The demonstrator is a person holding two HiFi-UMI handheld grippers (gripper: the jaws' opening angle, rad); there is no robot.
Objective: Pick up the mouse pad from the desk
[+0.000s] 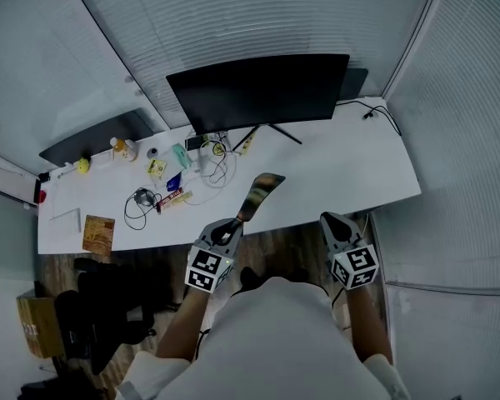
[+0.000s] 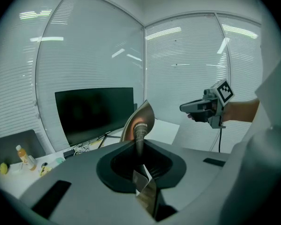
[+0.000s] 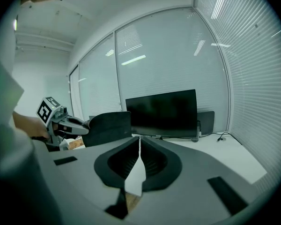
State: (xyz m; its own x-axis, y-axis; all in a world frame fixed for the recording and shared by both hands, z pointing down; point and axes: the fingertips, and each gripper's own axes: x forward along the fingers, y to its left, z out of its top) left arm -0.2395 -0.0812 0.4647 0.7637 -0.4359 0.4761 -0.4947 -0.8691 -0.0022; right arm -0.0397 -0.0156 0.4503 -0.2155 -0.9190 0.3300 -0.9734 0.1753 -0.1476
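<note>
Mouse pad (image 1: 262, 192) is off the desk already. It's pinched at its near edge in your L gripper (image 1: 231, 230) and sticks out ahead of the jaws and upward, curling over at the far end. In the left gripper view the jaws are pressed tight on the pad (image 2: 139, 121), with its glossy brown face bowing up in front of the monitor. In the right gripper view it shows as a dark sheet (image 3: 107, 125) fanning out from the L gripper (image 3: 85, 124), off to the left of your R jaws.

R gripper (image 1: 335, 223) is pressed together w/ nothing between the jaws. Its own view shows them meeting in a thin line, w/ only the desk beyond. It hangs level w/ the L one, well apart on its right, past the desk's near edge, and isn't touching the pad.

Step in hand, as I read it: the lift itself is done and you're carrying the pad clear. The grab looks good, a one-sided pinch on a floppy sheet.

Next move calls for:
- Don't ease the L jaws, since the hold is at the edge only and the pad could slide out.
- Watch the free end. It droops ahead of the L gripper toward the desk (image 1: 333, 173), w/ cables (image 1: 221, 161) and small clutter further ahead and to the left, so go up and back toward you, not forward.
- The R gripper could pinch the loose end if it flaps, otherwise leave it idle.
</note>
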